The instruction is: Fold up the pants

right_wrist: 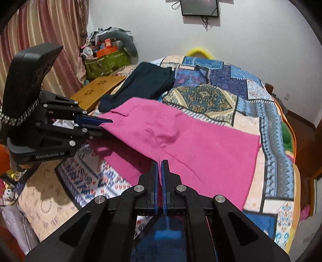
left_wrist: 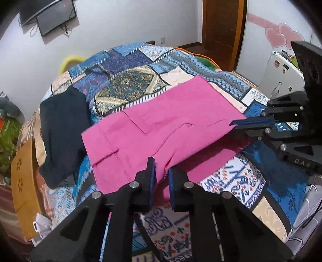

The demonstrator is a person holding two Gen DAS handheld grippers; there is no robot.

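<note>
Pink pants (left_wrist: 161,125) lie on the patterned bedspread (left_wrist: 128,80), their near edge lifted off the bed. My left gripper (left_wrist: 162,173) is shut on the near edge of the pants at the waist end. My right gripper (right_wrist: 161,167) is shut on the near edge of the pants (right_wrist: 181,141) further along the leg. In the left wrist view the right gripper (left_wrist: 237,124) comes in from the right, pinching the pink cloth. In the right wrist view the left gripper (right_wrist: 106,125) comes in from the left, clamped on the waist corner. Under the raised edge a second pink layer shows.
A dark folded garment (left_wrist: 62,131) lies on the bed beyond the waist end. A wooden panel (right_wrist: 96,90) and a cluttered green bag (right_wrist: 104,62) stand by the curtain. A TV (right_wrist: 199,8) hangs on the wall. A wooden door (left_wrist: 221,26) is at the far corner.
</note>
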